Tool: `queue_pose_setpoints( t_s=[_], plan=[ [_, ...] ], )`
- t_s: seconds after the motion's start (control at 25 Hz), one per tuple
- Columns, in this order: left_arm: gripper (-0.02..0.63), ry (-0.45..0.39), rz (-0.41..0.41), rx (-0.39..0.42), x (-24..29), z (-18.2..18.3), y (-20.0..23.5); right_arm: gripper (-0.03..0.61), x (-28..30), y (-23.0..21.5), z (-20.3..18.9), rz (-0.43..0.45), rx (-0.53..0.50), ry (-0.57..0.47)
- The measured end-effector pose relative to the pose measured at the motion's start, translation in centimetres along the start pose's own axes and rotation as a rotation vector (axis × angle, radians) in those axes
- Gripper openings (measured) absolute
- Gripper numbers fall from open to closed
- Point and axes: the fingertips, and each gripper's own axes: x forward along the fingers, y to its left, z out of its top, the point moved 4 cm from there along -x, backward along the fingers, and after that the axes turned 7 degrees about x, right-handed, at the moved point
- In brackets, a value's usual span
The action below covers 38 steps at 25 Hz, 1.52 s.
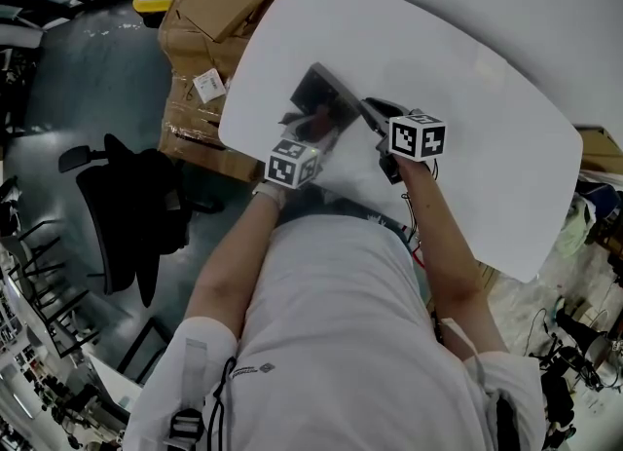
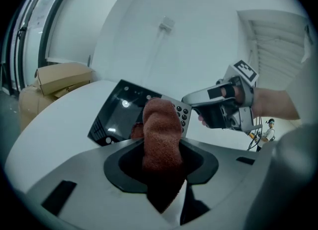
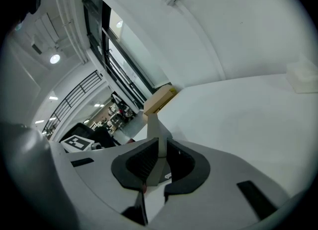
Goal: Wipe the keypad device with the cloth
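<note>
Left gripper [image 2: 161, 147] clamped on cloth [image 2: 161, 119] | right gripper [image 3: 158, 150] pinching device [image 2: 119, 117] edge | step: wipe seemingly starting | next: sweep cloth across device, lightly.

Both bare forearms are extended from 6 o'clock towards 12 o'clock in the head view, the left forearm [image 1: 234, 264] beside the right forearm [image 1: 443, 235]. The left hand-held gripper [image 1: 310, 132] is clamped on the cloth [image 2: 161, 129] and pointed to 1 o'clock. The right hand-held gripper [image 1: 378, 113] is closed on the edge of the keypad device [image 2: 119, 117] and pointed to 10 o'clock.
</note>
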Motion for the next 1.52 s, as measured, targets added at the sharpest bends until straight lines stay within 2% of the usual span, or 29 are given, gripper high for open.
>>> queue_pose_setpoints(
  t_s=[0.16,0.32,0.4,0.56,0.84,1.08,1.28,1.4,1.52],
  plan=[
    [0.146,0.056,0.008,0.015,-0.1,-2.1,0.1,0.061,0.1,-0.2,0.0,-0.015,-0.005,-0.003],
    [0.147,0.094,0.025,0.001,-0.2,-2.5,-0.1,0.061,0.0,-0.4,0.1,-0.029,-0.007,-0.005],
    [0.147,0.091,0.017,0.006,-0.1,-1.8,-0.5,0.061,0.1,-0.4,0.1,-0.034,-0.013,-0.004],
    [0.147,0.053,-0.054,0.022,0.6,0.6,-2.3,0.061,0.4,-0.4,0.1,-0.037,-0.019,0.006],
    [0.152,0.085,-0.041,0.021,1.1,1.7,-1.7,0.061,0.1,-0.9,-0.3,-0.06,-0.019,0.005],
    [0.152,0.014,-0.062,0.034,1.2,4.1,-2.3,0.061,-0.1,-0.9,-0.7,-0.064,-0.014,-0.001],
    [0.152,-0.063,-0.097,0.003,0.2,6.5,-3.1,0.061,-0.8,-0.8,-1.8,-0.032,0.015,-0.001],
    [0.152,-0.116,-0.093,-0.01,-2.0,7.5,-3.2,0.061,-2.1,0.3,-2.0,-0.012,-0.017,-0.05],
    [0.157,-0.206,-0.059,-0.024,-5.6,8.8,-2.7,0.061,-4.4,1.9,-1.4,0.012,-0.064,-0.135]
  ],
)
